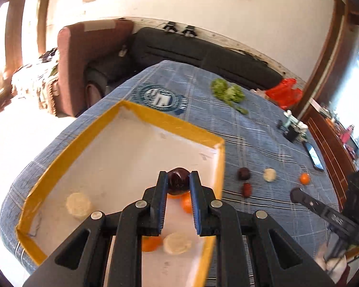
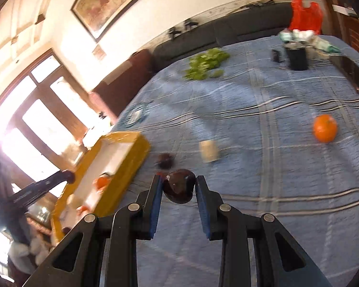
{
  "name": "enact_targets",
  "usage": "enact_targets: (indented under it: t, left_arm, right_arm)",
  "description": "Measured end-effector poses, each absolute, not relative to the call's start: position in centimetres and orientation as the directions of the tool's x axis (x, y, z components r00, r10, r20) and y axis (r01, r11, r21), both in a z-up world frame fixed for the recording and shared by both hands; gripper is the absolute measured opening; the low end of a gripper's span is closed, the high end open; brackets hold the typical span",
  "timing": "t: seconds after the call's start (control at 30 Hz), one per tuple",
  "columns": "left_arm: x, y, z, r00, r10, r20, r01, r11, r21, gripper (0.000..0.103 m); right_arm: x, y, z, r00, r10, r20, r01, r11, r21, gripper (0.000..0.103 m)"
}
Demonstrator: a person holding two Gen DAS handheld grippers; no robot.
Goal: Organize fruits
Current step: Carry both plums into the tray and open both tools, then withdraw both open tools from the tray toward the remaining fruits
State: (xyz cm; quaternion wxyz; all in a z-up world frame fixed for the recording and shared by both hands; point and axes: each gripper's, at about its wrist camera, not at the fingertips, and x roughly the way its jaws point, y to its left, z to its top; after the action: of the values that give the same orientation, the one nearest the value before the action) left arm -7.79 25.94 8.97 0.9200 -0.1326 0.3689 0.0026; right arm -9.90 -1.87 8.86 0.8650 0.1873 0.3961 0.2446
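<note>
A dark plum (image 1: 178, 181) is clamped in the left gripper (image 1: 178, 182) above the yellow-rimmed box (image 1: 59, 157); a second plum (image 2: 179, 189) is held in the right gripper (image 2: 178, 187) over the bed (image 2: 263, 167).

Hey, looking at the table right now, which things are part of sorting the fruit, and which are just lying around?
Part of the job: yellow tray, dark plum in the left gripper, dark plum in the right gripper, loose orange, banana piece, another plum on the cloth.

Just lying about: leafy greens, phone, red bag, black cup.
</note>
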Motion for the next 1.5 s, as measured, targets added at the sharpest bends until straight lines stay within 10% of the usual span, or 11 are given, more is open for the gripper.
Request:
enact_targets:
  t: [0.67,1.1,1.5]
  left_arm:
    - [-8.7,33.9,4.3,0.672,-0.05,-0.739,-0.304,0.891,-0.337,0.019]
    - [-11.1,33.8,7.9,0.73,-0.007,-0.683,-0.316,0.883,-0.346,0.067]
    - [-12.5,30.1,10.4,0.764,-0.021,-0.645,-0.257,0.907,-0.333,0.077]
  right_arm:
    - [-16.1,19.9,7.1,0.244,0.661,-0.709,-0.659,0.65,0.379,0.033]
    - [-17.0,17.7,8.8,0.327,0.659,-0.677,-0.63,0.686,0.363,0.048]
    - [-12.8,10.8,8.1,0.456,0.568,-0.685,-0.348,0.822,0.451,0.056]
